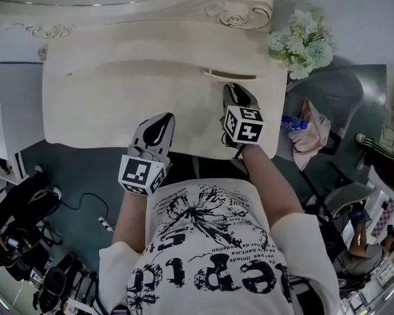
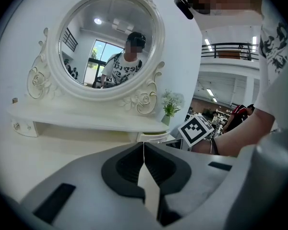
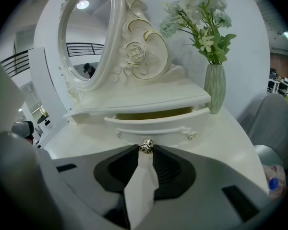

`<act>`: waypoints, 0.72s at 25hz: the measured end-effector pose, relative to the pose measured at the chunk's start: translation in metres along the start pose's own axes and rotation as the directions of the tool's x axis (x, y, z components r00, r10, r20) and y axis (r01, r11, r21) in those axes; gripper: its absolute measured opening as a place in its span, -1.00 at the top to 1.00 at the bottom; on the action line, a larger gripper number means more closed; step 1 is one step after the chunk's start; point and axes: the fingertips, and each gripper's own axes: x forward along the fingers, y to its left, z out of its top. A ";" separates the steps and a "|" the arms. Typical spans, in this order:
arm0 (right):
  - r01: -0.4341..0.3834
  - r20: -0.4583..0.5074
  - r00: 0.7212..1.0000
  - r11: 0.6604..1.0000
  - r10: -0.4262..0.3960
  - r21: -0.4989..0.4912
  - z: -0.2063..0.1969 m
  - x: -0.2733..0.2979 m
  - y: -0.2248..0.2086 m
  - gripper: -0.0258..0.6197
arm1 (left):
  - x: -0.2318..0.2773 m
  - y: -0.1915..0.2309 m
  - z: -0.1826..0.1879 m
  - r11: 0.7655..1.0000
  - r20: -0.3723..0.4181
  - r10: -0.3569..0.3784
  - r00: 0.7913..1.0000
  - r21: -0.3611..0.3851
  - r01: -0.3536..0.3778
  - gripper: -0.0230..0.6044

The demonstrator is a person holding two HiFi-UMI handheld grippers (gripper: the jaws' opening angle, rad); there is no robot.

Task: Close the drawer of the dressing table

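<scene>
1. Right fingers: your right gripper [image 3: 145, 152] has its fingers [image 3: 165, 169] clenched on the drawer knob [image 3: 145, 145]. The metal knob sits between the two tips, so the fingers are held apart only by the knob's width.
2. Left fingers: your left gripper [image 2: 144, 146] has its fingers [image 2: 122, 169] clenched fully together, tip against tip, with nothing between them. It touches nothing.
3. Drawer position: the drawer [image 3: 156, 123] belongs to the raised shelf unit at the right of the mirror [image 3: 84, 37]. It stands partly pulled out, with a yellowish strip of interior showing above its front panel. In the head view the drawer [image 1: 230, 75] projects slightly over the desk [image 1: 105, 104], directly ahead of the right gripper [image 1: 233, 89].
4. Surroundings: a pale green vase of flowers [image 3: 214, 87] stands on the desk just beside the drawer's right end, apart from the gripper. A blue-capped bottle [image 1: 293, 122] lies off the desk's right edge. Nothing lies between the drawer front and its housing.
5. Arm pose: both bare forearms reach forward from your body. The right gripper points straight at the drawer. The left gripper [image 1: 163, 118] is near the desk's front edge, well left of the drawer, angled toward the mirror [image 2: 108, 42].
</scene>
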 end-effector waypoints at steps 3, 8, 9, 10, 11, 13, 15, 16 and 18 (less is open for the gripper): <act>0.001 0.003 1.000 1.000 -0.001 0.000 0.008 0.006 -0.001 0.60 | 0.001 0.002 0.001 1.000 -0.001 0.009 1.000 0.000 -0.009 0.86; 0.018 0.001 1.000 1.000 -0.018 -0.002 0.017 0.014 -0.004 0.60 | -0.001 0.004 0.003 1.000 0.002 0.016 1.000 0.002 -0.016 0.86; 0.020 0.002 1.000 1.000 -0.020 -0.003 0.019 0.016 -0.005 0.59 | -0.002 0.005 0.004 1.000 0.001 0.020 1.000 0.004 -0.020 0.86; 0.021 0.003 1.000 1.000 -0.021 -0.005 0.021 0.017 -0.005 0.60 | -0.003 0.007 0.004 1.000 -0.002 0.025 1.000 0.006 -0.025 0.86; 0.022 0.003 1.000 1.000 -0.022 -0.006 0.023 0.019 -0.006 0.60 | -0.003 0.008 0.004 0.999 -0.004 0.031 0.999 0.007 -0.031 0.86; 0.026 0.000 1.000 1.000 -0.026 -0.006 0.026 0.021 -0.006 0.59 | -0.005 0.012 0.004 0.999 -0.007 0.046 0.999 0.005 -0.046 0.86; 0.035 -0.003 0.999 0.999 -0.035 -0.009 0.028 0.023 -0.006 0.59 | -0.007 0.015 0.005 0.998 -0.006 0.057 0.998 0.000 -0.057 0.86; 0.041 -0.002 0.999 0.999 -0.041 -0.012 0.029 0.023 -0.006 0.59 | -0.008 0.016 0.006 0.998 -0.005 0.061 0.998 -0.001 -0.061 0.86; 0.045 0.000 0.999 0.999 -0.045 -0.018 0.029 0.024 -0.006 0.59 | -0.009 0.018 0.006 0.998 -0.004 0.066 0.998 -0.001 -0.066 0.86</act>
